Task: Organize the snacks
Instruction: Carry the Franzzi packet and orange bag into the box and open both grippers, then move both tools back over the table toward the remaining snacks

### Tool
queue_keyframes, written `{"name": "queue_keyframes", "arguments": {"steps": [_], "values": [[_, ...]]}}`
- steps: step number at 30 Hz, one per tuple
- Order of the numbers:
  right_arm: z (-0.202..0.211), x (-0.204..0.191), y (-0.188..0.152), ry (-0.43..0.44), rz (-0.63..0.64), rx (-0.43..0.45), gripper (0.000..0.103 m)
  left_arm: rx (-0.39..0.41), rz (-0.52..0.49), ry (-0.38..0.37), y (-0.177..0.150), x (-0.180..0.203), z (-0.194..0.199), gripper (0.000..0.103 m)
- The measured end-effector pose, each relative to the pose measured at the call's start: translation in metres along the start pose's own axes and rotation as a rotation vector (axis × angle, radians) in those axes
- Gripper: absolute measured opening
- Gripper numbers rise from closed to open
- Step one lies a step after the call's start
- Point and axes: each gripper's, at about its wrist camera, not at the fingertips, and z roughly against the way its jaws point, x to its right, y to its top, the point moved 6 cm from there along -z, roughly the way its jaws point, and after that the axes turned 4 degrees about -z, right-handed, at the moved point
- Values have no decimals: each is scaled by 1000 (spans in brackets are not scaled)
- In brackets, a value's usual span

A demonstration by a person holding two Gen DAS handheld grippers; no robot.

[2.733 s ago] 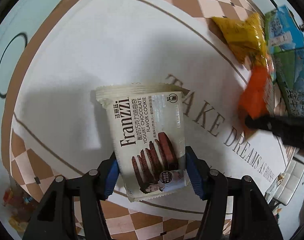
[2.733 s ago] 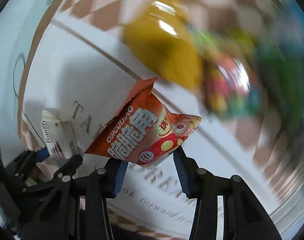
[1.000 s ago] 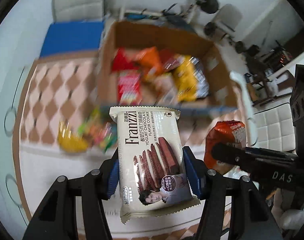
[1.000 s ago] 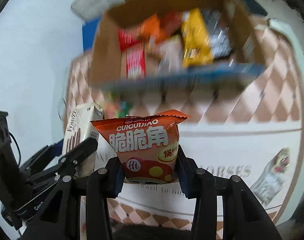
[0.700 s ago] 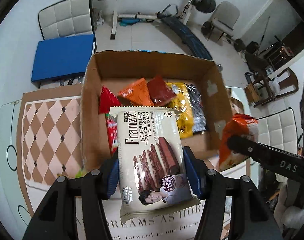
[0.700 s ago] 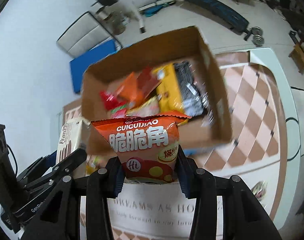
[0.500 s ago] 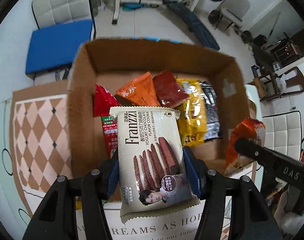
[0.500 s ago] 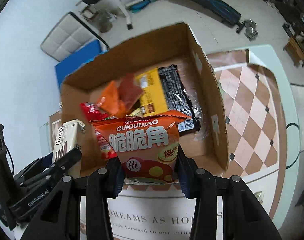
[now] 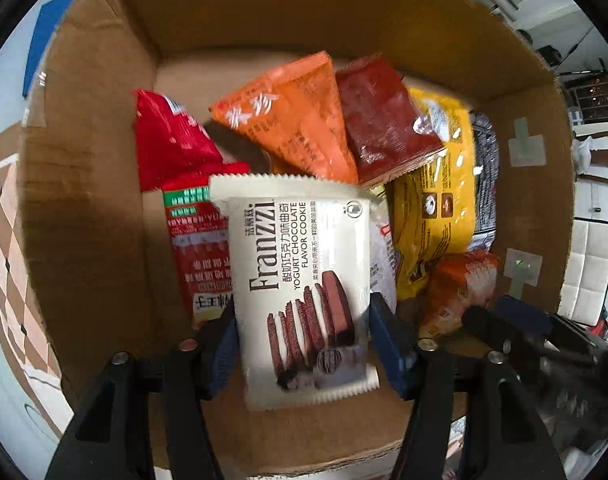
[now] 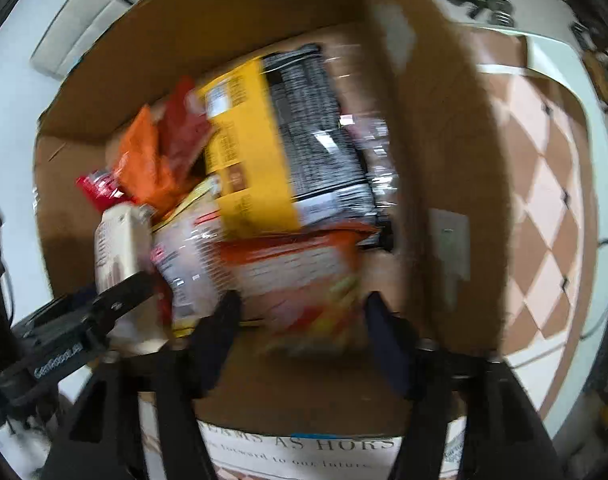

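Observation:
My left gripper (image 9: 304, 340) is shut on a cream Franzzi cookie pack (image 9: 304, 280) and holds it inside the open cardboard box (image 9: 83, 220), above the snacks there. My right gripper (image 10: 301, 332) is in the box's right part with an orange chip bag (image 10: 299, 276) between its fingers; the view is blurred and the jaws look spread, so the grip is unclear. The orange bag (image 9: 460, 284) and right gripper fingers (image 9: 500, 328) also show at the right of the left wrist view. The Franzzi pack (image 10: 119, 244) shows at the left of the right wrist view.
The box holds a red pack (image 9: 171, 148), an orange pack (image 9: 291, 116), a dark red pack (image 9: 384, 120), a yellow bag (image 9: 436, 196) and a black-and-silver pack (image 10: 324, 136). A checkered tablecloth (image 10: 544, 208) lies around the box. Chairs stand beyond.
Both grippers have moved forward and down from above the table into the box with their snacks. The right view is now blurred by motion, and its jaws look wider.

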Motion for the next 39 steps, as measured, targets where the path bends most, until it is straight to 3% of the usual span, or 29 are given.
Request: {"name": "queue_keyframes", "arguments": {"steps": [2,8,14,22,39], "values": [[1,-6,-2,-43,37,10,93,9,-6,5,-1,0,2,81],[9,-7,0,-80,55,33,93,57,-26,20,-4,0,22,90],[22,-7,-6,-99,59,53,93,111,-24,1,-8,2,49,90],[53,-11,-28,-122,96,142,93,250,-42,71,-24,0,91,90],[135,-15,-112,-119,156,385,93,558,-41,186,-115,15,170,90]]}}
